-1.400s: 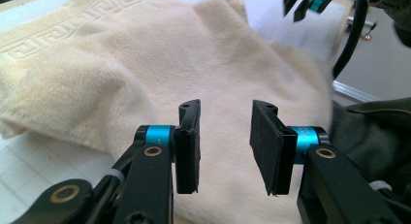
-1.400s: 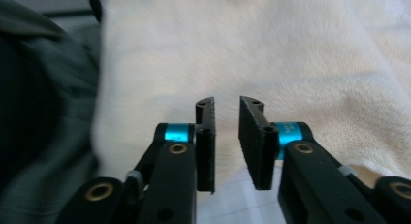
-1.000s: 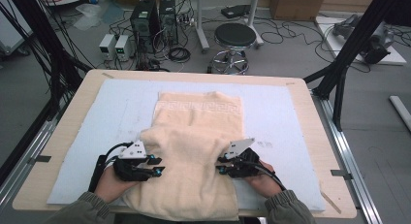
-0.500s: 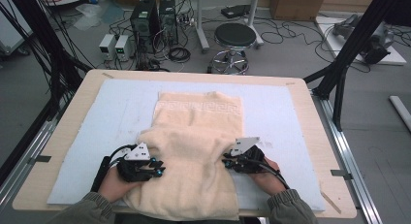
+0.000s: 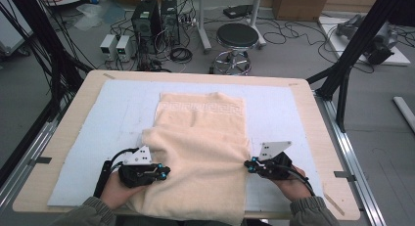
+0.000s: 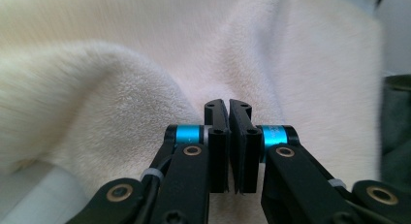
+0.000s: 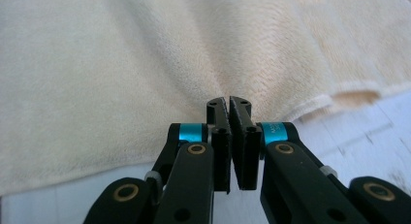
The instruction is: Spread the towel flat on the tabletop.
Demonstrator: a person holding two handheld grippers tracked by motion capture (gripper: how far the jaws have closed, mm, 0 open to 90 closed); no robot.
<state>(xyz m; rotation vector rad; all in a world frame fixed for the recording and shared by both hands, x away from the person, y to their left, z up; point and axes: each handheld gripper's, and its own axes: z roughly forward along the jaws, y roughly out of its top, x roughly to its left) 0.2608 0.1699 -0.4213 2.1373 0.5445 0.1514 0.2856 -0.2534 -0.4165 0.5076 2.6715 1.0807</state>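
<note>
Towel (image 5: 200, 138) on mat (image 5: 112, 118), between both grippers.

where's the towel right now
In the high view the towel lies mid-table on the blue mat, between the left gripper and right gripper, its near end overhanging the table edge.

High view: fixed above the person's side, facing 12 o'clock and down over the whole table (image 5: 63, 138). Gripper views: close-ups along each one's own jaws, low over the cloth. All three views share the cream towel (image 5: 200, 147) (image 6: 121, 69) (image 7: 145, 64).
</note>
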